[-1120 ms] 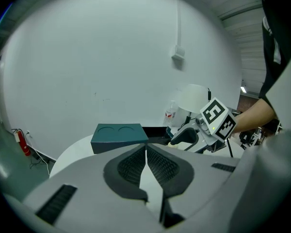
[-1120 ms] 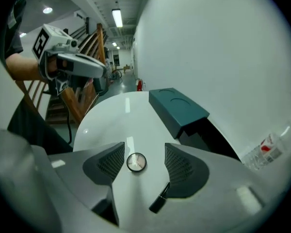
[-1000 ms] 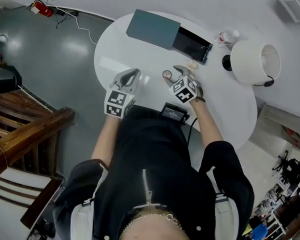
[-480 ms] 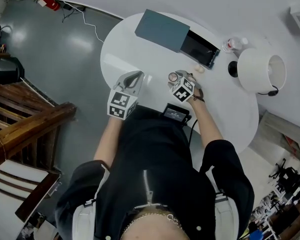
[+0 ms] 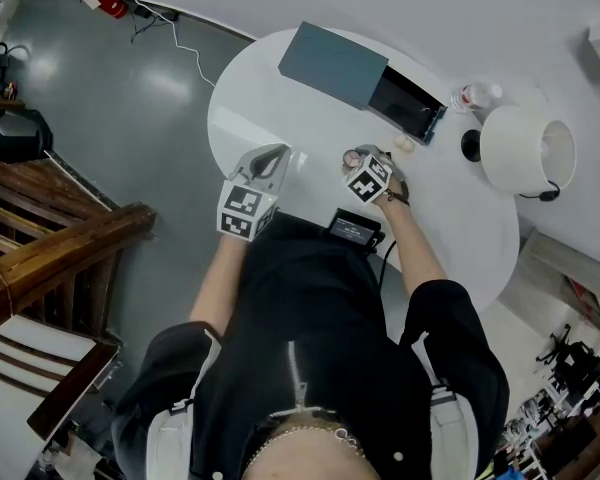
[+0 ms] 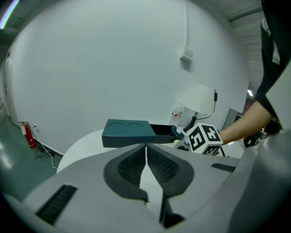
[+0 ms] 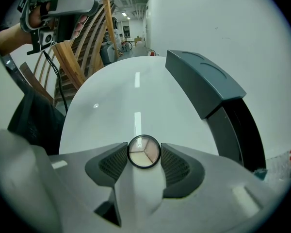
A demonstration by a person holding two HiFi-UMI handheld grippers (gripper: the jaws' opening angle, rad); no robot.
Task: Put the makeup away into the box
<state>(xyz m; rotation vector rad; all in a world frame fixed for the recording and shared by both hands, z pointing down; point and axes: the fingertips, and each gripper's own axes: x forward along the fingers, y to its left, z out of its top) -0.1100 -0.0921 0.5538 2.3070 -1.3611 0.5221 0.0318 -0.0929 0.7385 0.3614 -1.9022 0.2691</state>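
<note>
A small round compact (image 7: 144, 152) with beige powders lies on the white round table (image 5: 270, 108). My right gripper (image 7: 144, 155) points steeply down over it; its jaws have just been closing and both pads touch the compact's sides. In the head view the compact (image 5: 352, 157) shows just left of the right gripper (image 5: 364, 161). The dark teal box (image 5: 333, 64) stands at the table's far side, its black drawer (image 5: 410, 100) slid out to the right. My left gripper (image 5: 270, 154) hovers shut and empty over the table's near left, pads together (image 6: 146, 152).
A small beige item (image 5: 404, 144) lies in front of the drawer. A white lamp (image 5: 525, 150) and a clear bottle (image 5: 475, 95) stand at the right. A black device (image 5: 352, 228) sits at the table's near edge. Wooden stairs (image 5: 50, 258) rise at the left.
My right gripper has sunk onto the compact and tipped further down, its jaws drawing in round it. The left gripper has stayed put.
</note>
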